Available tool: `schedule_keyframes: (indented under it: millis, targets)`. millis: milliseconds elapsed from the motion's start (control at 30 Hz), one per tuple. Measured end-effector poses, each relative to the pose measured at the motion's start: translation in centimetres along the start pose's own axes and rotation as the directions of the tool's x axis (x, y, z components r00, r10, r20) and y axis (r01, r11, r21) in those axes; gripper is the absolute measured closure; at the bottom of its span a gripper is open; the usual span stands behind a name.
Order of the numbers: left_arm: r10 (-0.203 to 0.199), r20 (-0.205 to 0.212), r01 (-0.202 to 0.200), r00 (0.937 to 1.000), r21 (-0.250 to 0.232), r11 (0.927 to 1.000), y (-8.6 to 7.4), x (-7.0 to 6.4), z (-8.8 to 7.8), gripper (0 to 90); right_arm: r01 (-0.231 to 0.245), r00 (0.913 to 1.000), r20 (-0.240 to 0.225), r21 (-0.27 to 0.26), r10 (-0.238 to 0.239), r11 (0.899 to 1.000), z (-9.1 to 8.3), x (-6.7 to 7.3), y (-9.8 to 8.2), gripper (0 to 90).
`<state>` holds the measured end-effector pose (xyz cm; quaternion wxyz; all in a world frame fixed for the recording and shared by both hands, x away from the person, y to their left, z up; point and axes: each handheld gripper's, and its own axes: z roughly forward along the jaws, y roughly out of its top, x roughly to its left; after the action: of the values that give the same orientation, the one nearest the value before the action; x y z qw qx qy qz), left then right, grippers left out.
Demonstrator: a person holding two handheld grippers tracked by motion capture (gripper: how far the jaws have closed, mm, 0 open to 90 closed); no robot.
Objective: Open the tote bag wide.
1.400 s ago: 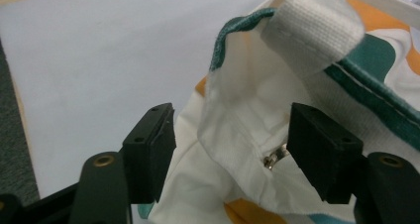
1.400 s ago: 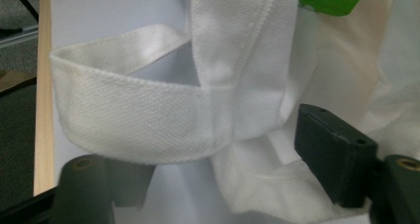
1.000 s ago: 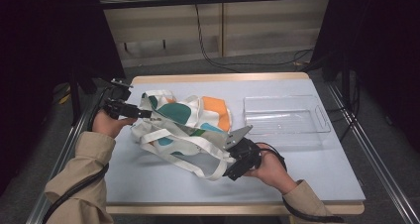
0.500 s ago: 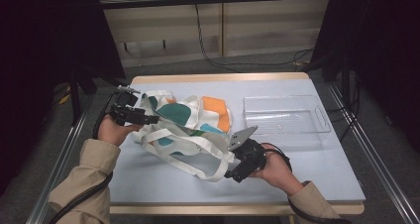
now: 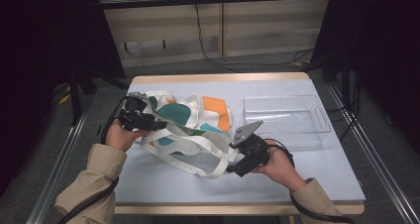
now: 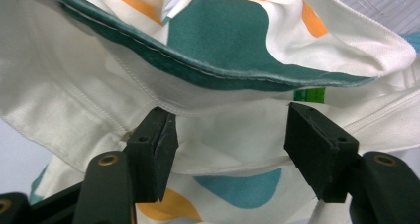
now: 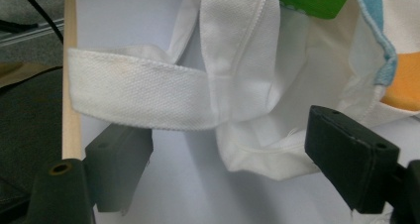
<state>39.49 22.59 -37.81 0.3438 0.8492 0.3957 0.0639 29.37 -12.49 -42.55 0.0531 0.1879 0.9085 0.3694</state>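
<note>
White canvas with teal and orange patches, the tote bag (image 5: 185, 122) lies on the table (image 5: 307, 169) between the left gripper (image 5: 153, 126) and right gripper (image 5: 233, 168); a clear tray (image 5: 322, 117) sits beyond the right one. In the left gripper view, the bag's hem (image 6: 223, 105) spans jaws that have been closing but stand apart. In the right gripper view, a strap (image 7: 143, 102) and bag corner lie between wide, unclamped jaws.
</note>
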Motion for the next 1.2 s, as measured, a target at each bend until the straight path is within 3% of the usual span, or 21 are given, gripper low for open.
schedule_keyframes:
  millis: [133, 267, 467, 767, 1000, 1200]
  targets:
    - [-0.013, 0.010, 0.013, 0.9999, -0.010, 0.9999, -0.3, -0.2, 0.2, 42.0, -0.005, 1.0000, -0.004, 0.002, 0.005, 1.000, -0.4, -0.1, 0.0, 21.2]
    - [0.018, 0.043, -0.018, 0.9989, -0.005, 0.9998, -0.6, -0.5, 0.4, 48.6, 0.011, 0.9999, 0.005, 0.008, -0.011, 1.000, -0.6, -0.2, 0.1, 22.2]
    - [0.018, 0.066, -0.018, 0.9977, 0.014, 0.9997, -1.1, -0.8, 0.9, 62.8, -0.004, 0.9999, 0.011, 0.007, 0.004, 1.000, -0.9, -0.3, 0.0, 21.8]
    - [0.030, 0.066, -0.032, 0.9973, 0.030, 0.9990, -1.4, -1.2, 1.3, 86.3, 0.004, 0.9995, 0.031, 0.013, -0.005, 1.000, -1.0, -0.3, -0.4, 20.5]
    - [0.008, 0.073, -0.010, 0.9973, 0.024, 0.9997, -1.5, -1.0, 1.3, 90.0, -0.025, 0.9987, 0.044, -0.011, 0.026, 1.000, -1.5, -0.6, -1.5, 21.9]
    - [0.016, 0.078, -0.018, 0.9968, 0.030, 0.9994, -1.6, -1.3, 1.5, 90.0, -0.032, 0.9970, 0.070, -0.026, 0.034, 0.999, -2.0, -1.1, -0.4, 24.1]
